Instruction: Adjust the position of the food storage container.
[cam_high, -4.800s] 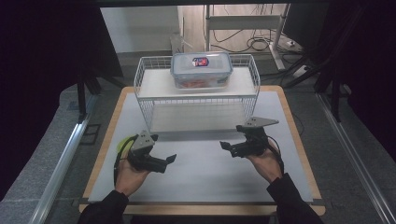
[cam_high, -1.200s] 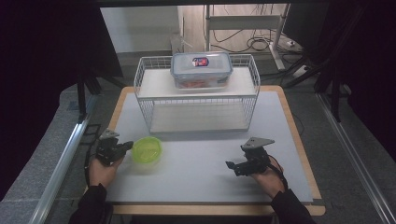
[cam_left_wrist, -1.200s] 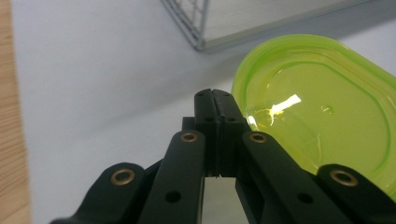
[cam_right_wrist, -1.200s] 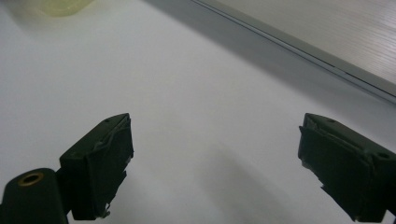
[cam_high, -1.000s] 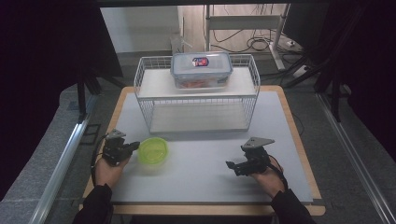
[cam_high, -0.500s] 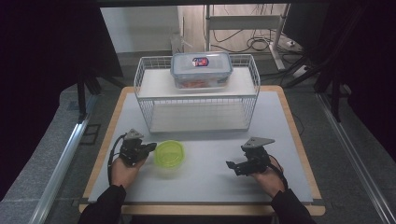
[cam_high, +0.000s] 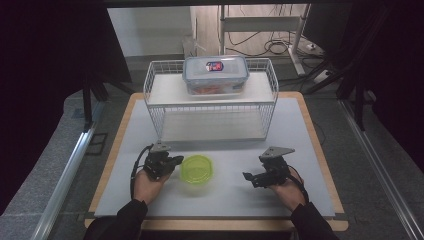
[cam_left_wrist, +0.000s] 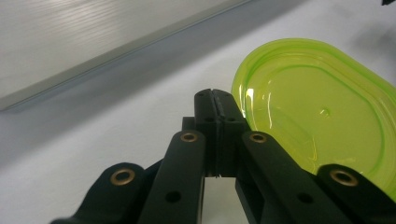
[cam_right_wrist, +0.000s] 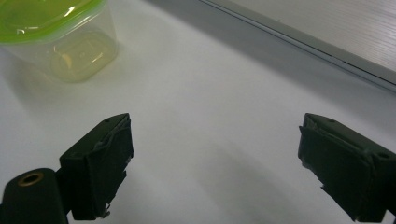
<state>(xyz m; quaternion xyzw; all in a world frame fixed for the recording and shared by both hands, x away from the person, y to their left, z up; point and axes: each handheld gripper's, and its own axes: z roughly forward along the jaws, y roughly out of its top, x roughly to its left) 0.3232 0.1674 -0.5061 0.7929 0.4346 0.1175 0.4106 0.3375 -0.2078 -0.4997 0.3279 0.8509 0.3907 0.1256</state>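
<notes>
**Green-lidded tub at the tip of the closed left gripper**

From the high view, the person's left hand brings the left gripper (cam_high: 169, 162) up against the left side of a small clear tub with a green lid (cam_high: 197, 168), which sits on the white table mat (cam_high: 225, 200) in front of the wire rack (cam_high: 210, 107). On the rack's upper shelf rests a clear lidded food box (cam_high: 215, 75). The right gripper (cam_high: 250, 176) hovers low over the mat, well apart from the tub, pointing towards it.

In the left gripper view, the two black jaws are pressed flat together with nothing between them. Their tip lies right at the lid's rim (cam_left_wrist: 322, 116), at its left edge; whether it actually touches, I can't make out. The lid is seen from above and the mat around it is bare.

In the right gripper view, the jaws stand wide apart with only mat between them. The tub (cam_right_wrist: 58, 37) stands at the upper left, upright, its lid on, its pale see-through body showing below the green top. The rack's lower edge (cam_right_wrist: 317, 44) runs across the upper right.
</notes>
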